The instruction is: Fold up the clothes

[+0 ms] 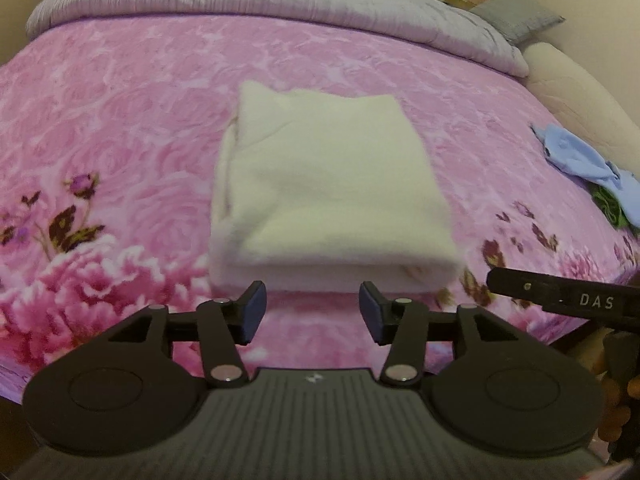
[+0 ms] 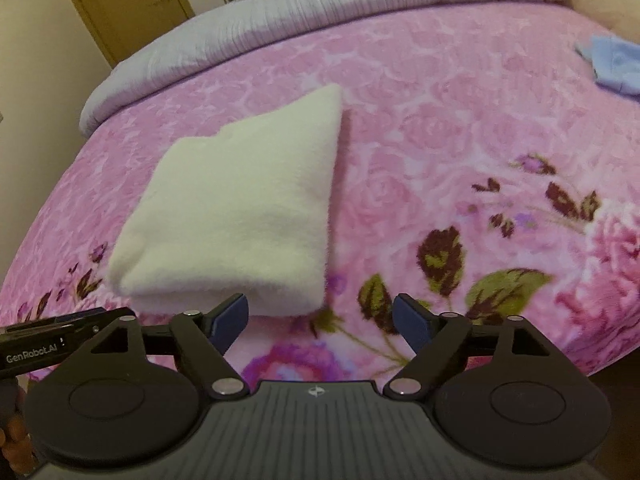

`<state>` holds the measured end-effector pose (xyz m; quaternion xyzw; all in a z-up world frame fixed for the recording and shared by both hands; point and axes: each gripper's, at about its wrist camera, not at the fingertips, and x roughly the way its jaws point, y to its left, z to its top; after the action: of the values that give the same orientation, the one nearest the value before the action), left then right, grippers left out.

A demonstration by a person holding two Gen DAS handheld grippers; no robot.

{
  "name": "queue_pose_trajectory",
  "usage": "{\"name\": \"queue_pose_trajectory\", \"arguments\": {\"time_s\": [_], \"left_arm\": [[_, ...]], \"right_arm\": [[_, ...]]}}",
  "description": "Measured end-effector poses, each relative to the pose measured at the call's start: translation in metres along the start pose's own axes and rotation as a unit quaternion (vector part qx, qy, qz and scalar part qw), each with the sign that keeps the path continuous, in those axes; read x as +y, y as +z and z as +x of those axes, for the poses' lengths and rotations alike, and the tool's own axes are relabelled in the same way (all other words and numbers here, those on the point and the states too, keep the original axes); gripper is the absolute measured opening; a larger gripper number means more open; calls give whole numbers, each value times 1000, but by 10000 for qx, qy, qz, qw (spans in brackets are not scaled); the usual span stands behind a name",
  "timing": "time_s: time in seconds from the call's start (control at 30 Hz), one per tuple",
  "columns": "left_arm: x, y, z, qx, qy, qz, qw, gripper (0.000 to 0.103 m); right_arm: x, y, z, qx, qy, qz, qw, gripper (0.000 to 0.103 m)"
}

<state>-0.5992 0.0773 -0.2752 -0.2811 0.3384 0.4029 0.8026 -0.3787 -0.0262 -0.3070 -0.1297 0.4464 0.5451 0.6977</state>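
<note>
While a cream fleece garment [image 1: 332, 188] lies folded into a thick rectangle at the middle of a pink floral blanket [image 1: 120, 120], both tools hang just short of its near edge, touching nothing. Seen from the left wrist, the left gripper [image 1: 312, 312] sits at six o'clock below the fold, jaws apart and empty. Seen from the right wrist, the right gripper [image 2: 320, 322] has wider jaws (also empty), with the bundle at ten o'clock. Both tilt downward toward the bed. This fold looks finished, which would explain the release. Blue clothes [image 1: 580, 160] wait at three o'clock, probably next.
</note>
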Motion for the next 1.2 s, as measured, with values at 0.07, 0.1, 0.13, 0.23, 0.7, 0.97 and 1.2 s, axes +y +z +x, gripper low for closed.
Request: {"name": "queue_pose_trajectory", "arguments": {"time_s": [0.07, 0.1, 0.13, 0.23, 0.7, 0.97, 1.2], "left_arm": [[-5, -2, -7, -60, 35, 70, 10000, 50], [-7, -3, -11, -94, 59, 107, 9999, 51], [-10, -4, -16, -128, 83, 144, 9998, 51], [-17, -9, -28, -242, 194, 264, 9992, 54], [-34, -41, -72, -508, 666, 510, 9952, 60], [-34, -56, -94, -651, 800, 390, 9939, 60], [-21, -55, -99, -762, 797, 220, 9937, 60]], "right_arm": [[2, -4, -7, -25, 10, -32, 10000, 84], [3, -6, -10, -26, -1, -42, 10000, 86], [4, -7, -12, -26, -13, -52, 10000, 86], [8, -11, -18, -47, -125, -108, 9999, 88], [16, -26, -48, -291, -196, -292, 9990, 88], [28, -32, -56, -333, 14, -504, 9982, 88], [37, -32, -51, -299, 88, -642, 9974, 88]]}}
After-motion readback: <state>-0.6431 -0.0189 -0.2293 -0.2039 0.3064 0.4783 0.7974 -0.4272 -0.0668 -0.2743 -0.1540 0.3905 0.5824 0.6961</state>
